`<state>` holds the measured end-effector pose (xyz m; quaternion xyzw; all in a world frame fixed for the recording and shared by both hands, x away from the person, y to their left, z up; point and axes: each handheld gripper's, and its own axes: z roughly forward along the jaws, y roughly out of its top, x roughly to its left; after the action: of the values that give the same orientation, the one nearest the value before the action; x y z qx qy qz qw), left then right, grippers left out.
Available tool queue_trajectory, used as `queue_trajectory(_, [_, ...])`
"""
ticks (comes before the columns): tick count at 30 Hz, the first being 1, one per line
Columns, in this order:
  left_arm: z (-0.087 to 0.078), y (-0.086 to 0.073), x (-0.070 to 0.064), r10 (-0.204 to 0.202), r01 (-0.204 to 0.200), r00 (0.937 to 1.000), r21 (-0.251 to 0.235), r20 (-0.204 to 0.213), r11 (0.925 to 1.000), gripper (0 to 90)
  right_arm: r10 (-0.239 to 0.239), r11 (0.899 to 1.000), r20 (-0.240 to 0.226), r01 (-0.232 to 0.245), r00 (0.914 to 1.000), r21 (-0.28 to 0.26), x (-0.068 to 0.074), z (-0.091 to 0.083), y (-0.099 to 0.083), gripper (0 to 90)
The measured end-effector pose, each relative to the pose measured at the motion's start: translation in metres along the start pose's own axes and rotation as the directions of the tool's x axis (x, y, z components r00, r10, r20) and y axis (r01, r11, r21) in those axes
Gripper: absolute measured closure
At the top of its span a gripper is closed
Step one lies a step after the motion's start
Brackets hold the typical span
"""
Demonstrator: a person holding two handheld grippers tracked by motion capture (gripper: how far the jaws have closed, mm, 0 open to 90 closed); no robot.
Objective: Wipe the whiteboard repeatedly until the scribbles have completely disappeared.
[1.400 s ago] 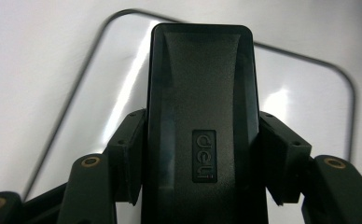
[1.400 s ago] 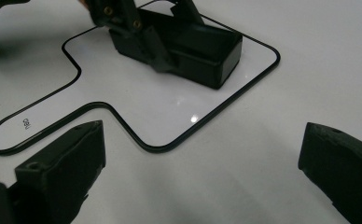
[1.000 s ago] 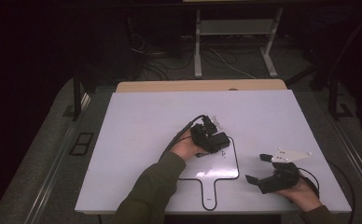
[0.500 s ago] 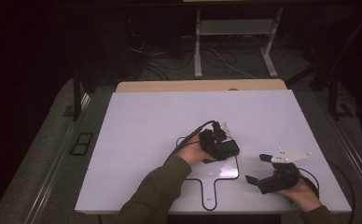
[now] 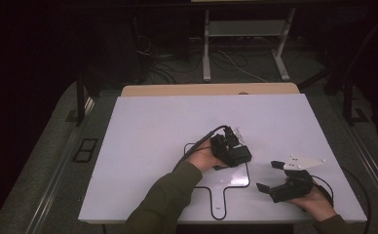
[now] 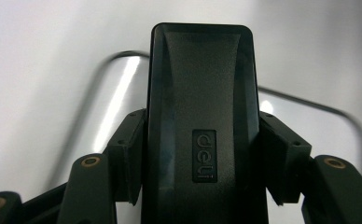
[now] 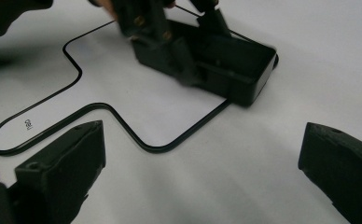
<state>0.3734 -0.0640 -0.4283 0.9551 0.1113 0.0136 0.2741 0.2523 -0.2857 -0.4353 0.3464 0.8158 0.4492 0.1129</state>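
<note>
High view: my left gripper (image 5: 236, 151) holds a black eraser (image 5: 240, 155) at the upper right corner of the whiteboard outline (image 5: 224, 195) on the white table (image 5: 148, 141); right gripper (image 5: 274, 178) rests near the table's right front edge. Left gripper view: jaws clamped on the eraser's (image 6: 201, 126) sides. Right gripper view: jaws wide apart, empty; eraser (image 7: 226, 63) sits on the outline's line (image 7: 123, 126). Judged: pickup done; what is left I cannot tell.
</note>
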Motion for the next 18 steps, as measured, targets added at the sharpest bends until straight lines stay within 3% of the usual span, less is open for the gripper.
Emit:
queue_trajectory(3, [0.0,0.001,-0.007,0.022,-0.022,0.9998,0.003,-0.001,0.9998,39.1,0.0,1.0,-0.001,0.0,1.0,0.002,0.0,0.0,0.0,0.0])
queue_trajectory(4, [0.001,0.0,-0.004,0.004,-0.004,1.0,-0.001,0.006,1.0,39.1,-0.002,1.0,-0.001,0.002,1.0,0.001,0.0,0.001,0.0,0.0])
queue_trajectory(6, [0.0,0.0,0.007,-0.008,0.008,0.9998,-0.005,-0.017,1.0,39.1,-0.005,1.0,0.0,0.005,1.0,0.002,0.001,0.001,0.0,0.0])
queue_trajectory(7, [-0.001,0.0,0.011,-0.036,0.036,0.999,-0.001,-0.027,0.9993,39.1,-0.006,1.0,0.0,0.006,1.0,0.001,0.001,0.0,0.0,0.0])
queue_trajectory(10, [-0.002,0.0,0.026,-0.068,0.069,0.9962,0.011,-0.054,0.9976,39.1,0.0,1.0,-0.001,0.0,1.0,0.001,0.001,0.0,0.0,0.0])
queue_trajectory(12, [-0.002,0.0,0.031,-0.095,0.095,0.9939,-0.004,-0.057,0.9955,39.1,0.0,1.0,0.001,0.0,1.0,0.0,-0.001,0.0,0.0,0.0])
queue_trajectory(15, [-0.001,0.001,0.025,-0.075,0.076,0.9959,0.011,-0.05,0.997,39.1,-0.001,1.0,-0.001,0.001,1.0,-0.001,-0.001,0.0,0.0,0.0])
queue_trajectory(18, [0.001,0.002,0.01,-0.036,0.036,0.9987,0.005,-0.036,0.9993,39.1,-0.001,1.0,-0.002,0.001,1.0,-0.001,-0.001,0.0,0.0,0.0])
